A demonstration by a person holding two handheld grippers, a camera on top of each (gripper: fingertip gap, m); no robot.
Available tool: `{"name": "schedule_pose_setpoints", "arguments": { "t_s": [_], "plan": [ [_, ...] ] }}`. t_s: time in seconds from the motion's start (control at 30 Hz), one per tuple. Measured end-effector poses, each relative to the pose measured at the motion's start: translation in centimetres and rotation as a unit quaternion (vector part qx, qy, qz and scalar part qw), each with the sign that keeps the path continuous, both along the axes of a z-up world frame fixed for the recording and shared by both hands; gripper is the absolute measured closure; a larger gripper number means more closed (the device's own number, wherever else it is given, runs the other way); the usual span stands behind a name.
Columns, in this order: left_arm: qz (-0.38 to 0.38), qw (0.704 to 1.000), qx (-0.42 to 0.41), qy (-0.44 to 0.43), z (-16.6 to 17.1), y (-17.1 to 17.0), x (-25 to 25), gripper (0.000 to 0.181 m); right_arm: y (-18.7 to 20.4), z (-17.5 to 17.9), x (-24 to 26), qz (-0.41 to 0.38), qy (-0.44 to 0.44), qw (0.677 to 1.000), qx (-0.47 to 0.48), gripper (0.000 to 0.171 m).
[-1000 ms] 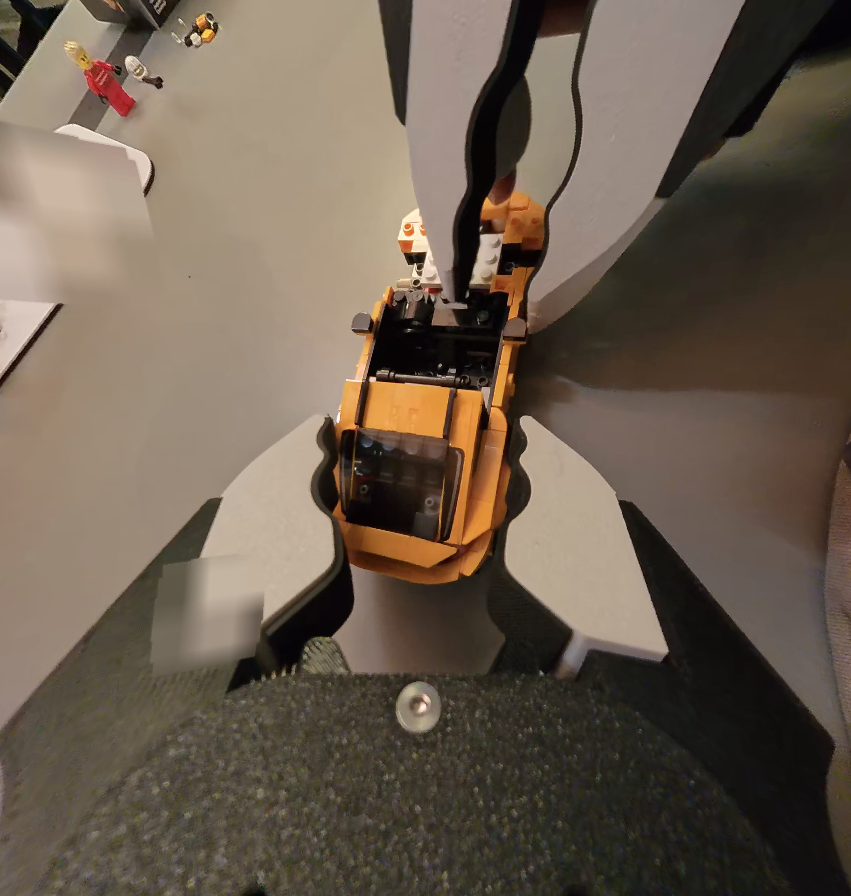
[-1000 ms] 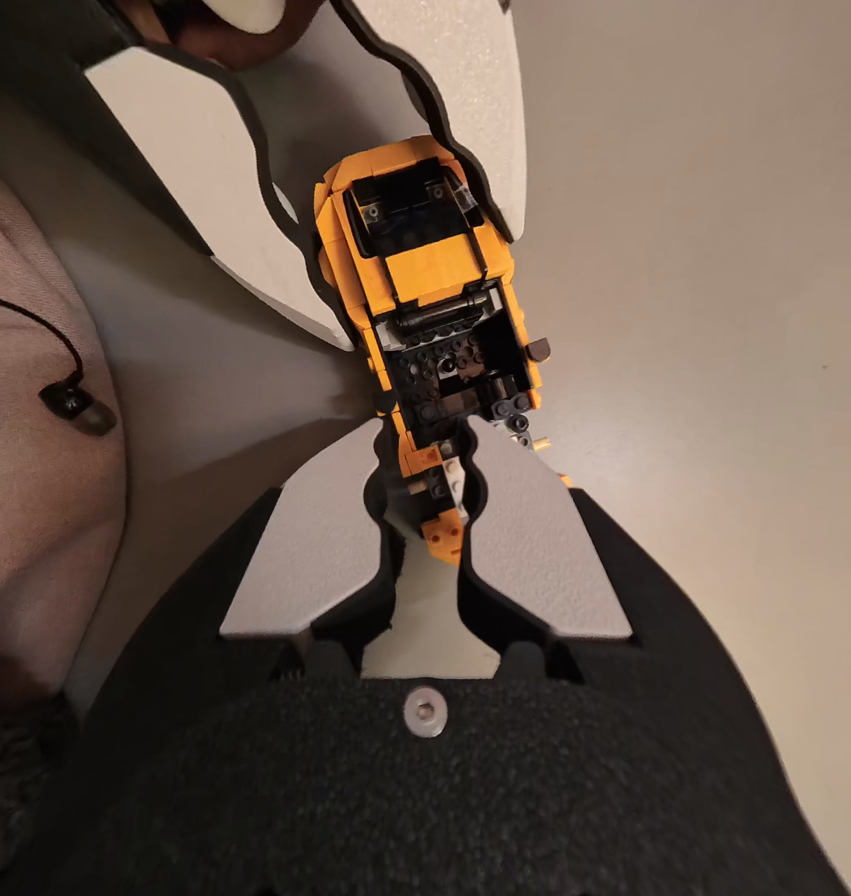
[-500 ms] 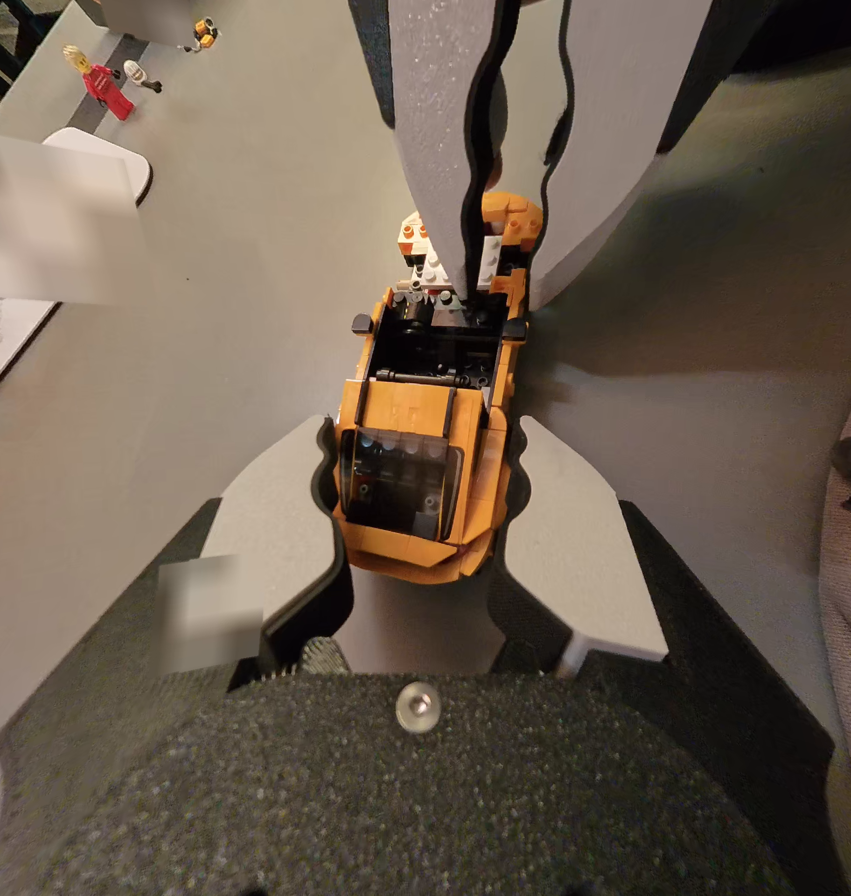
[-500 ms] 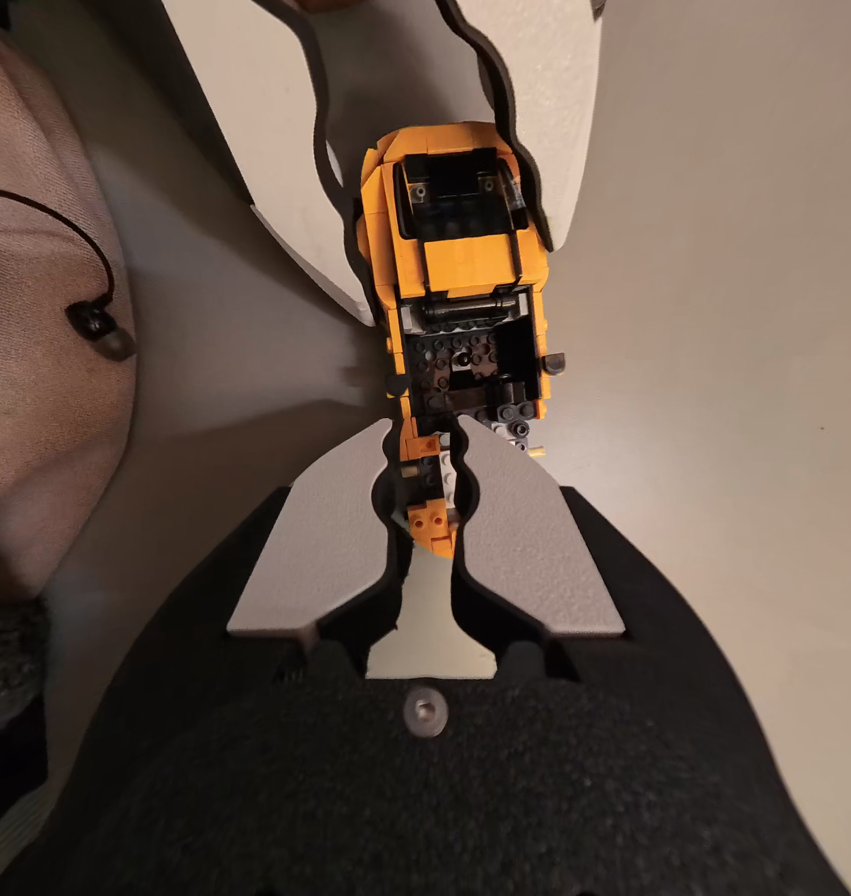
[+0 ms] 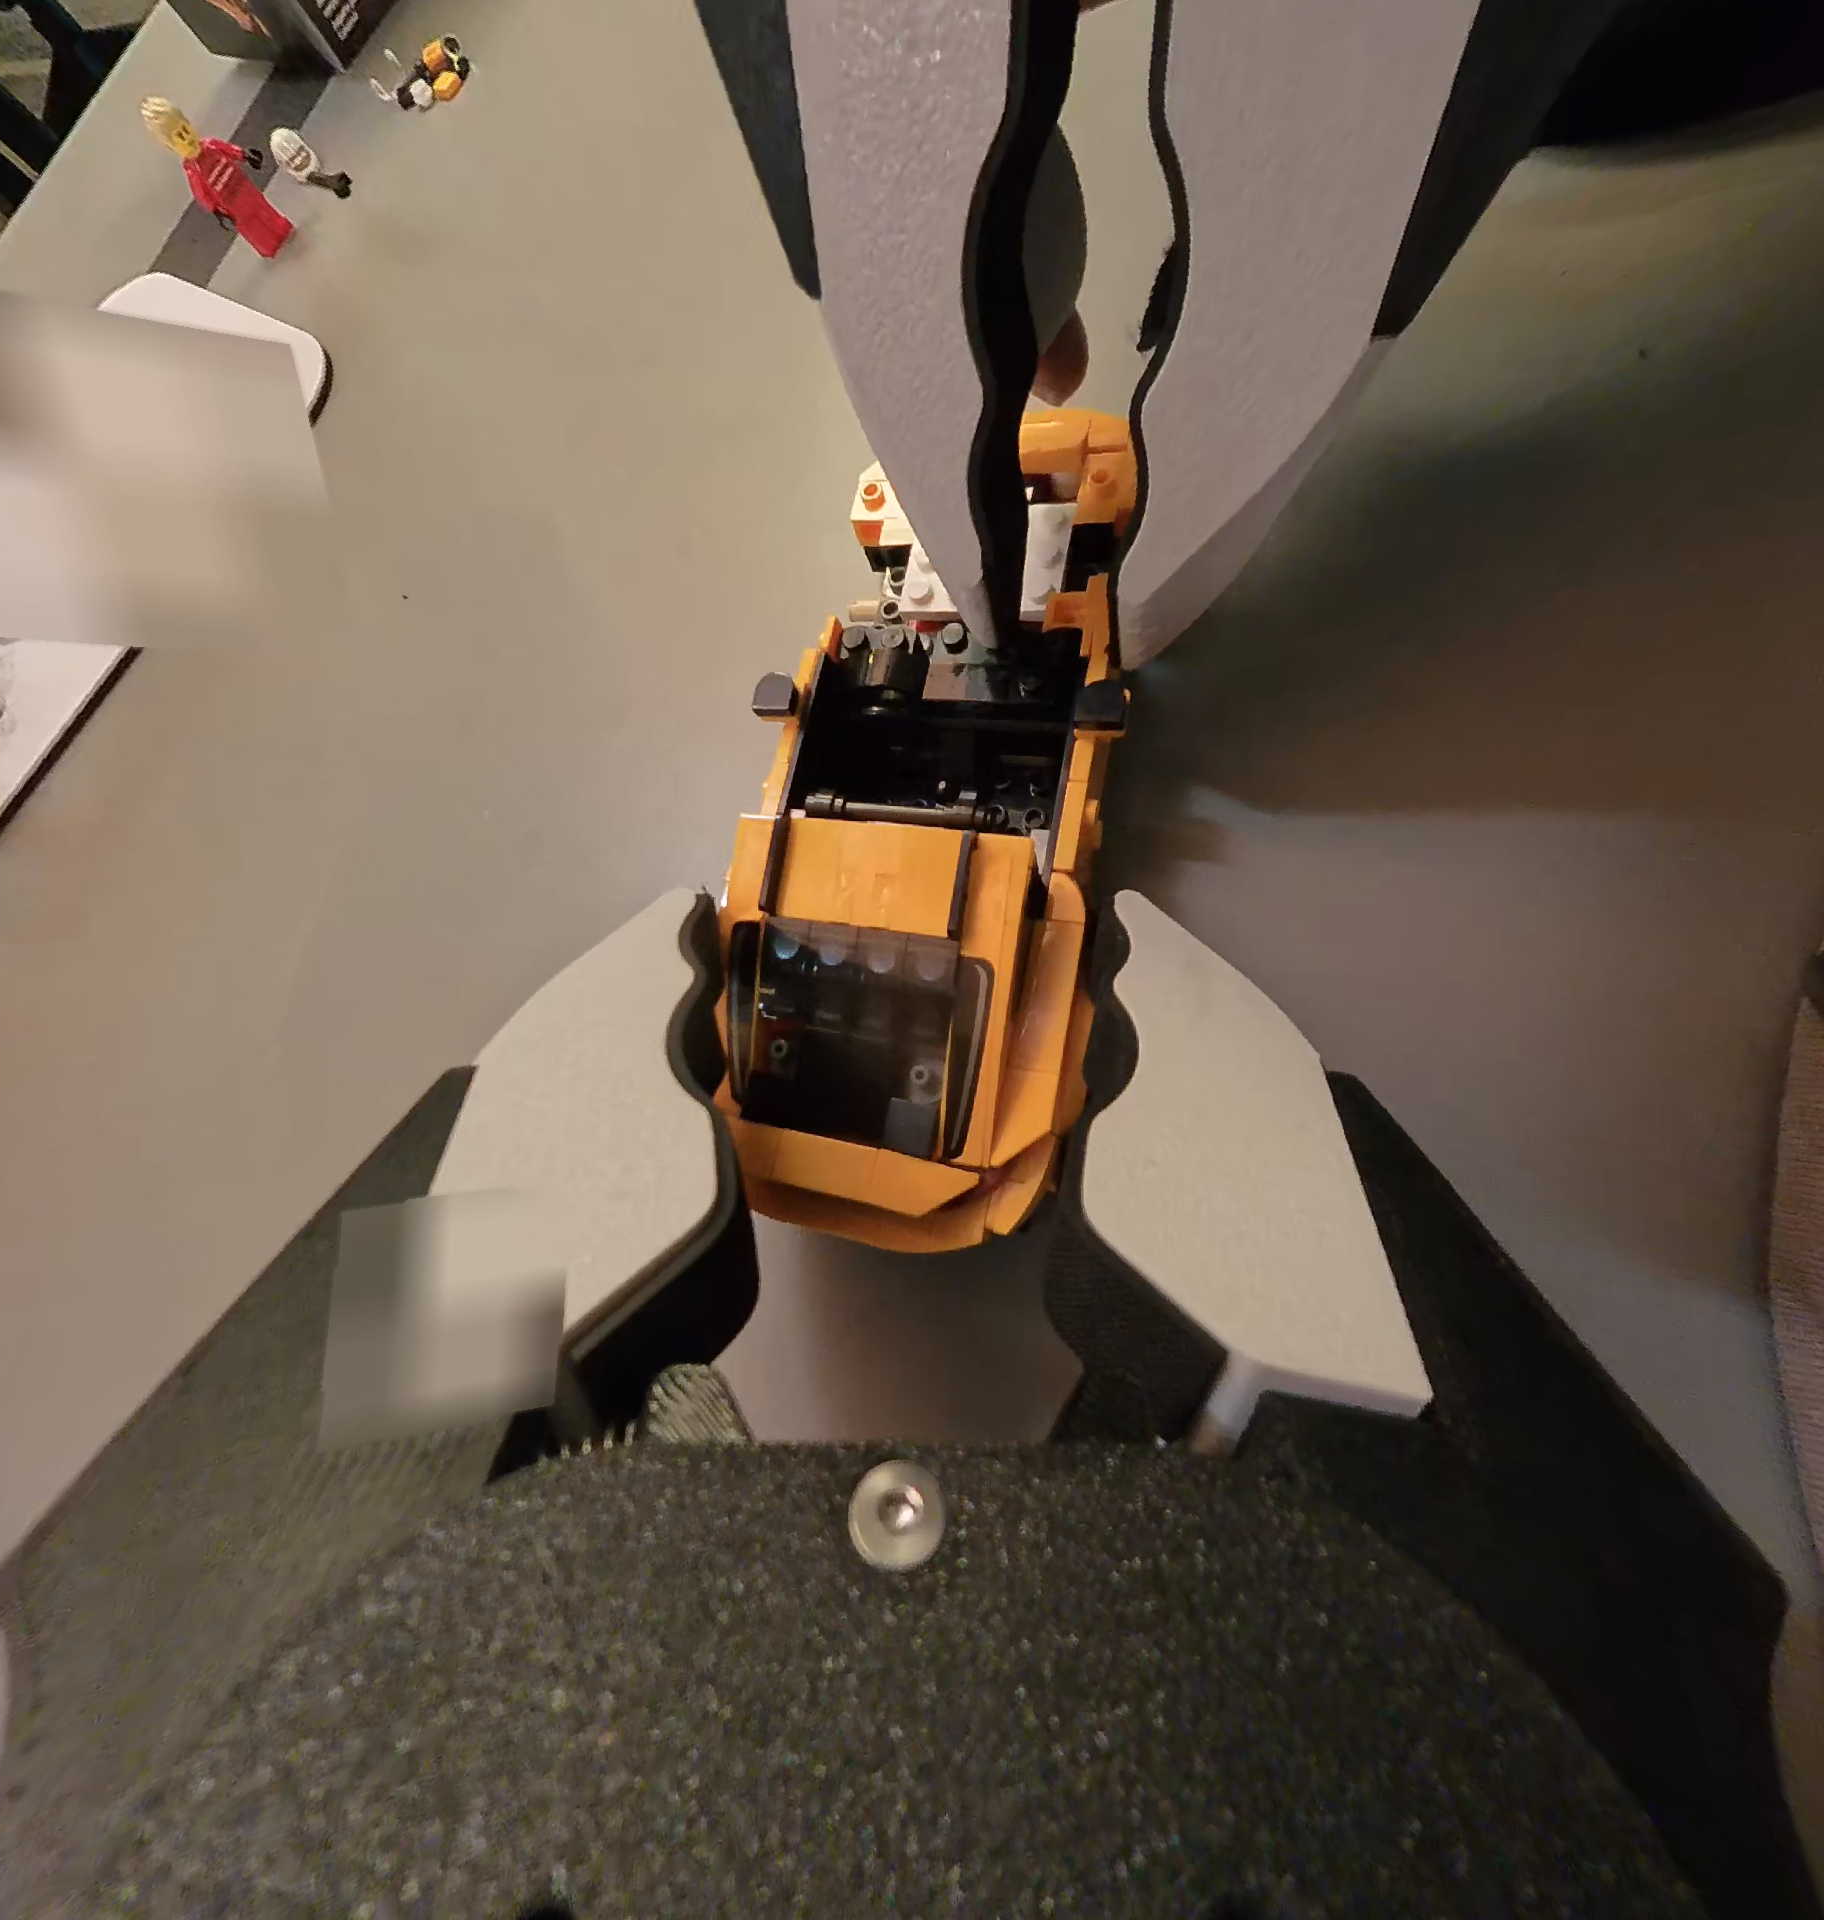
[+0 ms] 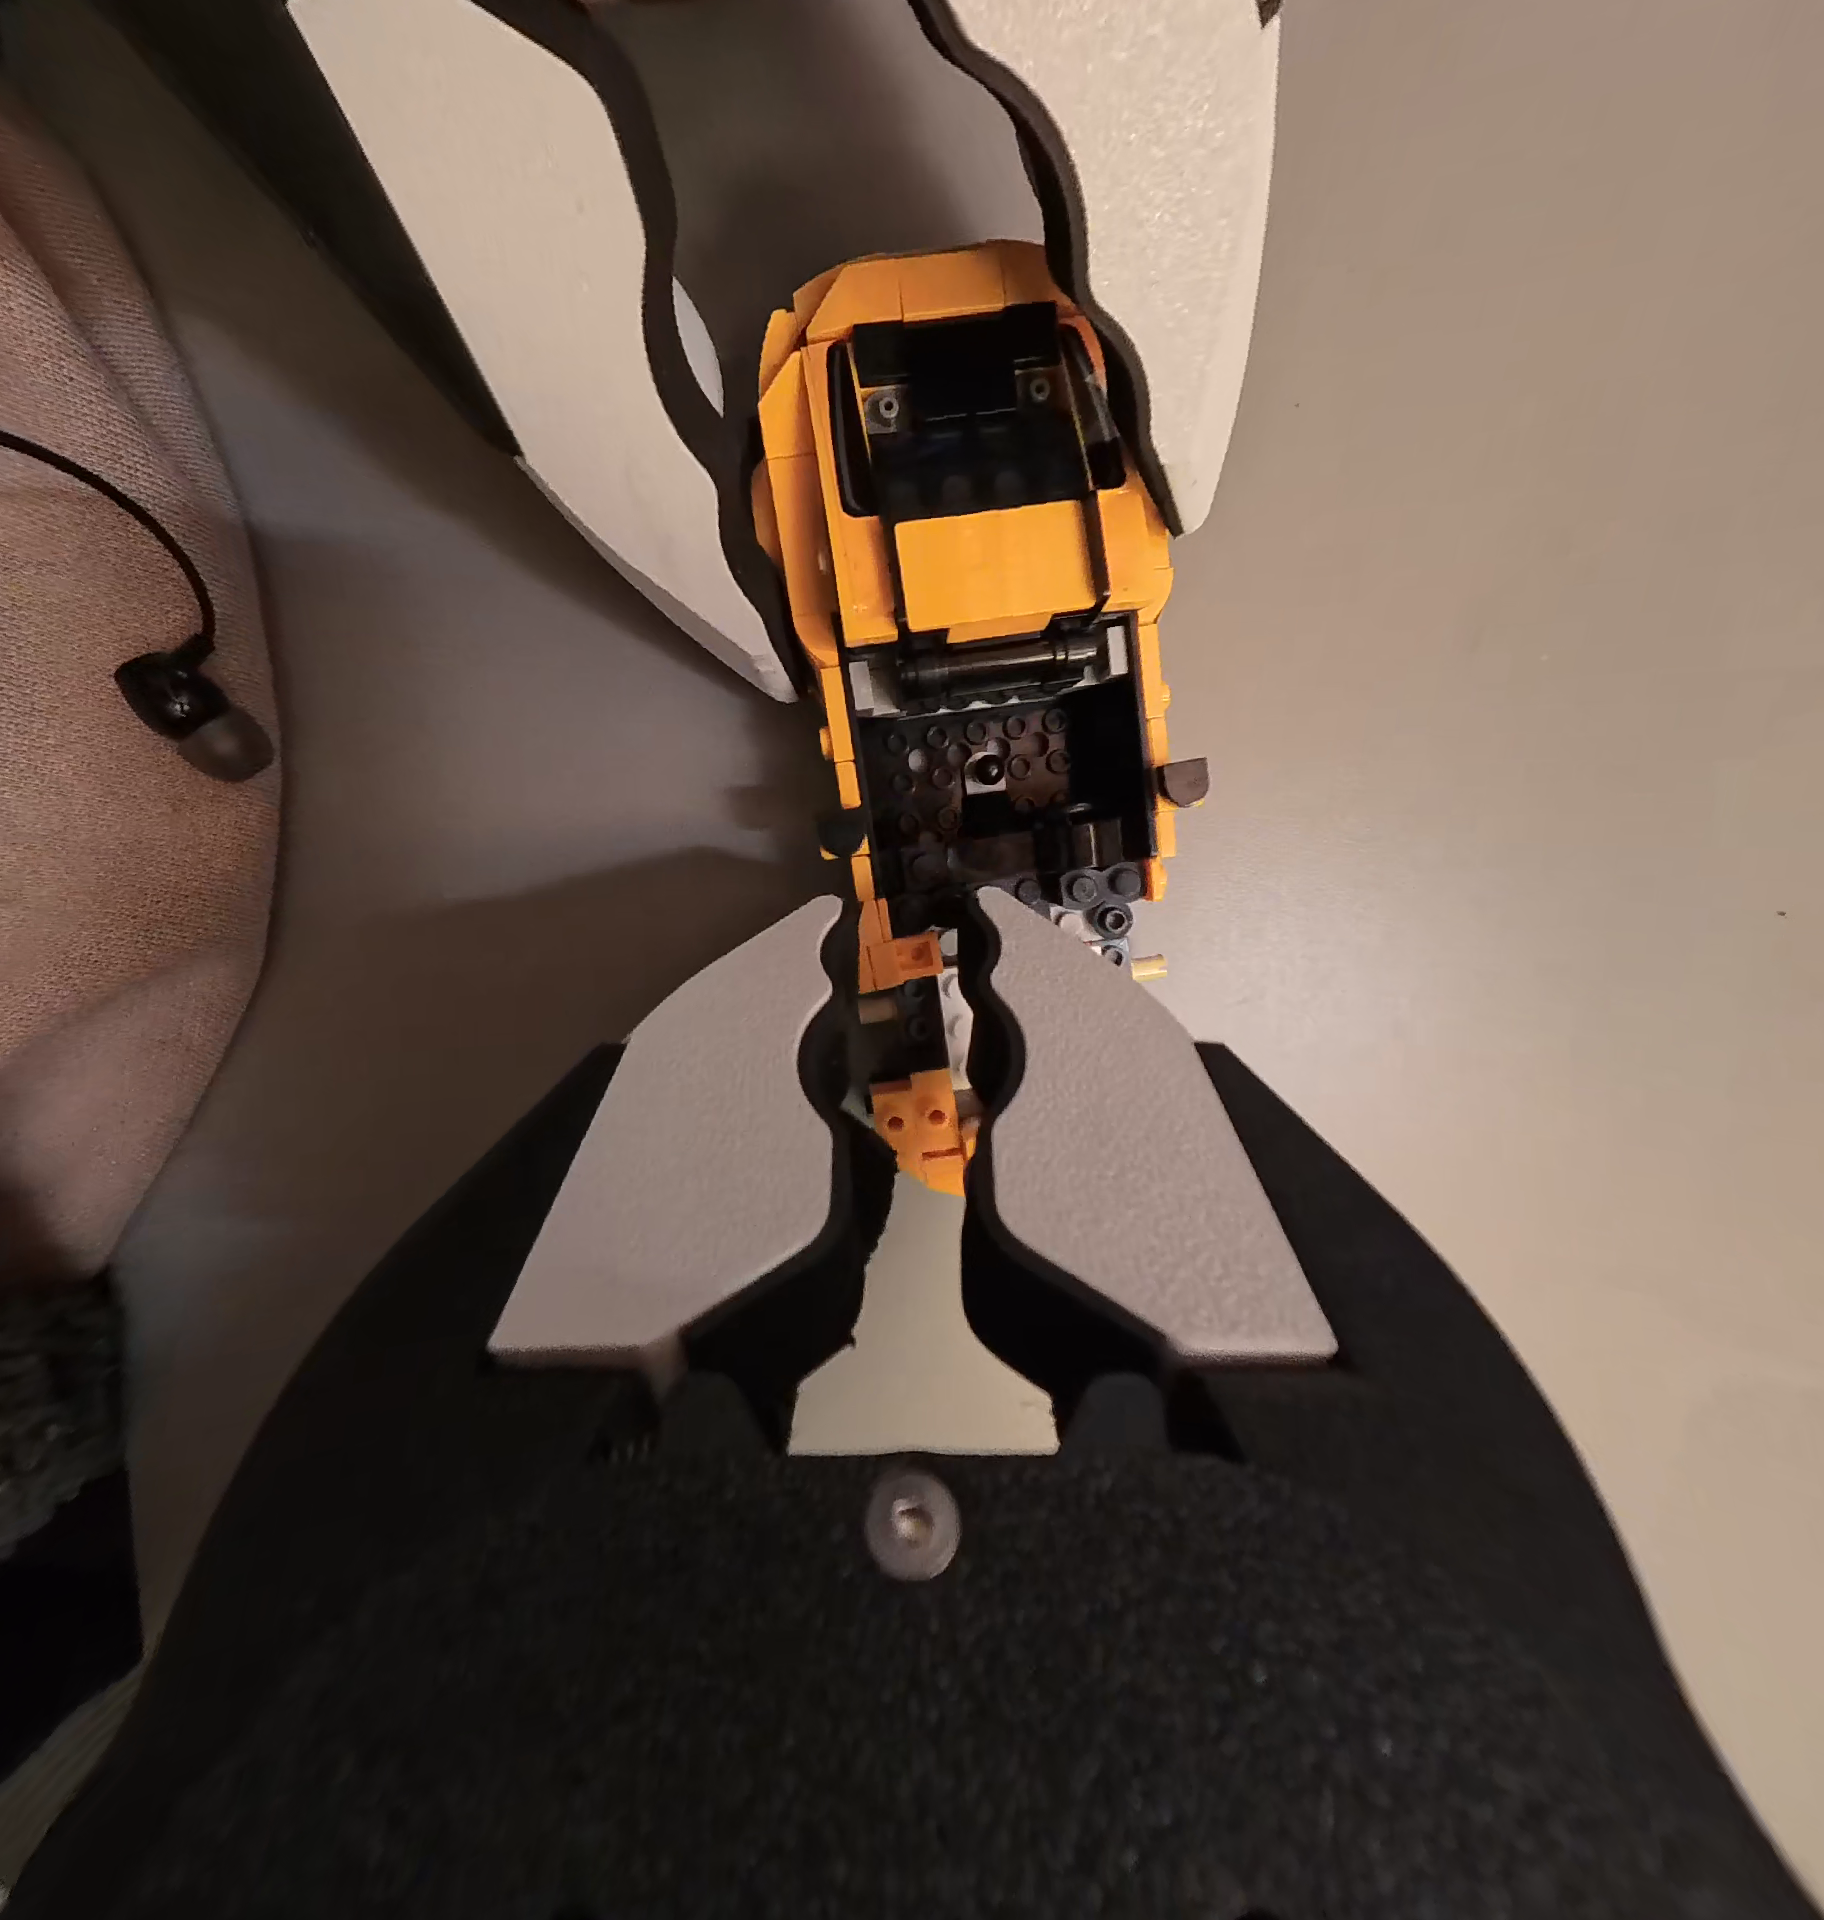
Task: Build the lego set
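An orange lego car with a dark windscreen and an open black cabin is held over the grey table. My left gripper is shut on the car's finished end, one finger on each side. My right gripper is shut on the narrow unfinished end of the car, where orange, white and grey bricks show. In the left wrist view the right gripper comes in from the top. In the right wrist view the left gripper holds the far end of the car.
At the table's far left are a red minifigure, small loose parts, a dark box and a booklet. A person's pink clothing with an earbud on a cord is close by. Tip to tip, the grippers are about 6 cm apart. Left tips and right tips are each some 40 cm from the red minifigure.
The right gripper has swung round, so the car now lies straight and centred in its view instead of tilted. Both grippers keep their hold on the car.
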State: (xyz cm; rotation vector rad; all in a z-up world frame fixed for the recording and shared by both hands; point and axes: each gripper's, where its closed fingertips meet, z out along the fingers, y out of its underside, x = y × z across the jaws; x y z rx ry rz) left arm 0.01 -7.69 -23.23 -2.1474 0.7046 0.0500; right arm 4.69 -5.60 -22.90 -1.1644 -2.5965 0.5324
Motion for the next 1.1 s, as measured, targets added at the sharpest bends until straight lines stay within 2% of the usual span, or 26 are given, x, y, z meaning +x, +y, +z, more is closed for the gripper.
{"name": "schedule_pose_setpoints", "arguments": {
  "t_s": [0.47, 0.6, 1.1],
  "plan": [
    [-0.001, 1.000, 0.004, 0.003, 0.05, 0.08, 0.03, 0.113, -0.03, -0.02, 0.02, -0.033, 0.060, 0.997, 0.018, 0.153],
    [-0.001, 1.000, 0.003, -0.001, 0.06, 0.12, 0.04, 0.113, 0.11, -0.03, -0.02, -0.022, 0.051, 0.998, 0.023, 0.147],
    [-0.001, 1.000, 0.004, 0.000, 0.09, 0.20, 0.23, 0.113, 0.23, -0.65, 0.11, -0.012, 0.029, 0.999, 0.020, 0.150]
  ]
}}
